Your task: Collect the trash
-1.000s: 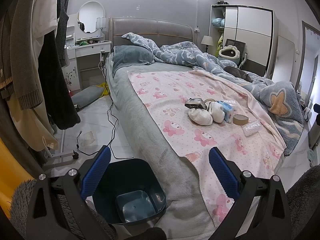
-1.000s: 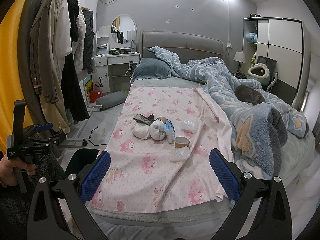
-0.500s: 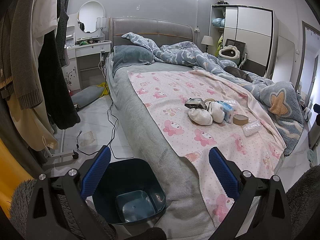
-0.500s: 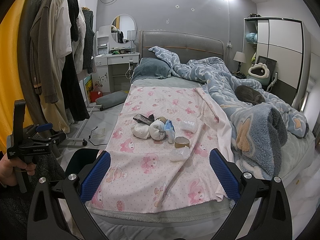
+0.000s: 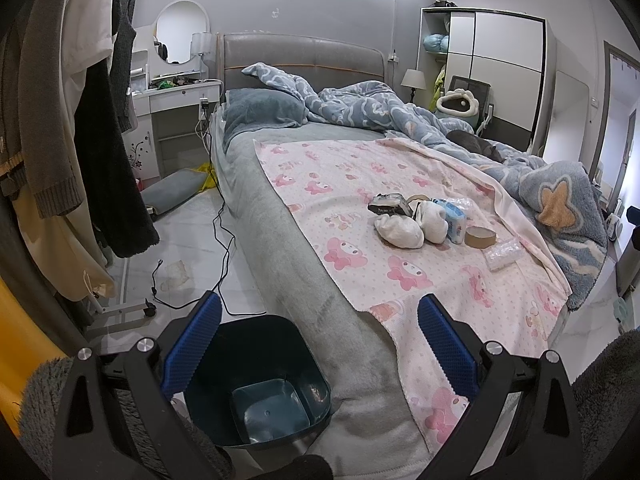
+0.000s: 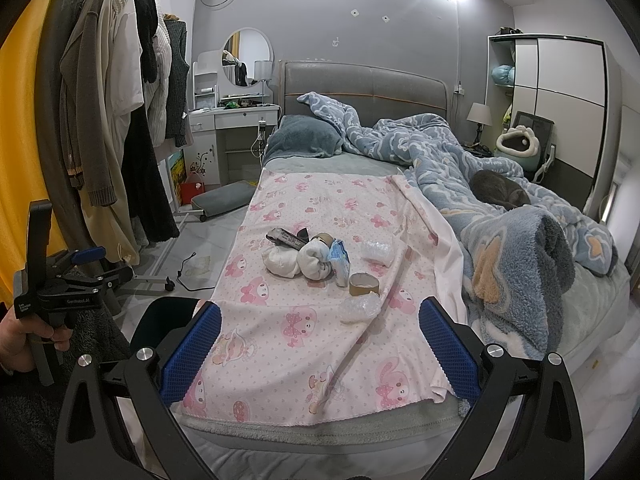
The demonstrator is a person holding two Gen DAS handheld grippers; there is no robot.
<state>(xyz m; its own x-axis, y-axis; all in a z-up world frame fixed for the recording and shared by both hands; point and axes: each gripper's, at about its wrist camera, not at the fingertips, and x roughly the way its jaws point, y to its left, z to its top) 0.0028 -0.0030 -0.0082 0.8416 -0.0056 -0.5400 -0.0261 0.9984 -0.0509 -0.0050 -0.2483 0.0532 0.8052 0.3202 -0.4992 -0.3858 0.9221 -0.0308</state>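
Observation:
A pile of trash lies on the pink patterned sheet [image 6: 312, 340] of the bed: white crumpled wads [image 6: 298, 262], a black wrapper [image 6: 286, 238], a blue-white packet [image 6: 338, 258], a brown tape roll [image 6: 363, 283] and clear plastic wraps [image 6: 359, 307]. The same pile shows in the left wrist view [image 5: 416, 222]. A dark blue bin [image 5: 256, 384] stands on the floor by the bed, just below my left gripper [image 5: 318, 346], which is open and empty. My right gripper [image 6: 318, 348] is open and empty over the foot of the bed, short of the pile.
A rumpled blue duvet [image 6: 500, 216] with a grey cat [image 6: 498, 194] on it covers the bed's right side. Clothes hang on a rack [image 6: 120, 120] at the left. Cables [image 5: 220, 248] lie on the floor. A dresser [image 6: 228, 128] stands by the headboard.

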